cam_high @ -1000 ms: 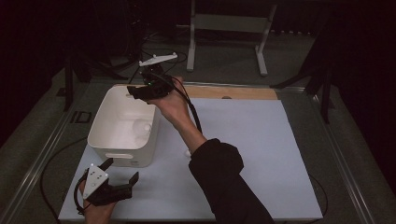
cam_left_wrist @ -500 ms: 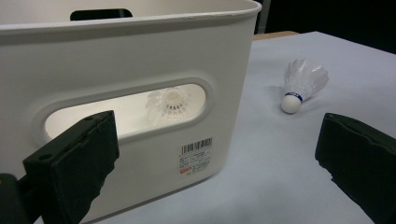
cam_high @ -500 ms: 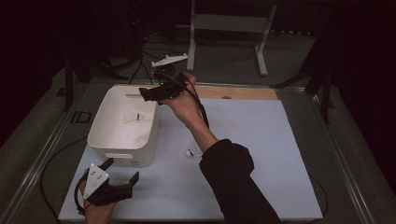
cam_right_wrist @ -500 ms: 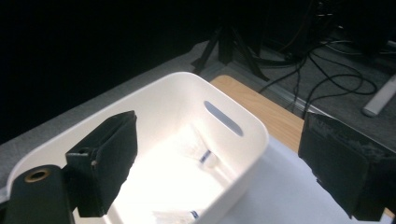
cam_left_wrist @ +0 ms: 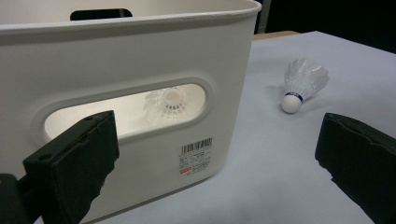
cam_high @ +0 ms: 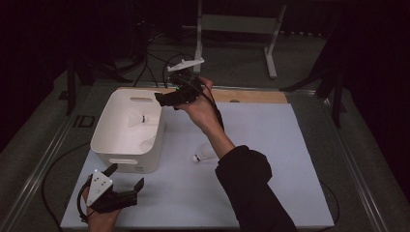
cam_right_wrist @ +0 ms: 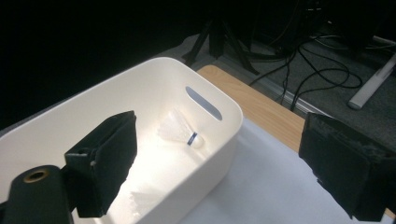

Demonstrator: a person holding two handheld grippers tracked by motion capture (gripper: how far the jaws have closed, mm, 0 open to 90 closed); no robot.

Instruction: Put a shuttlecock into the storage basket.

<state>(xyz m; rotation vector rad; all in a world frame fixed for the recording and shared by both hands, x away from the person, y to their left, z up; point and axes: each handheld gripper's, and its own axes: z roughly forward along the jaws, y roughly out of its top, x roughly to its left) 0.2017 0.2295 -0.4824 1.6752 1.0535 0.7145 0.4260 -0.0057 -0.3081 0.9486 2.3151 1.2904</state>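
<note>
Two shuttlecocks [cam_high: 138, 119] already in bin [cam_high: 126, 162]; one shuttlecock [cam_high: 203, 155] left on table [cam_high: 270, 159]. Right gripper [cam_high: 167, 100] fingers just opened, empty; left gripper [cam_high: 126, 186] fingers open, idle.

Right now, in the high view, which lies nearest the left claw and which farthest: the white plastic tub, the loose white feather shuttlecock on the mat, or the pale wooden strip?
From the left claw:
1. White plastic tub, just ahead of it.
2. Loose white feather shuttlecock, on the mat to the right.
3. Pale wooden strip, along the far edge.
</note>
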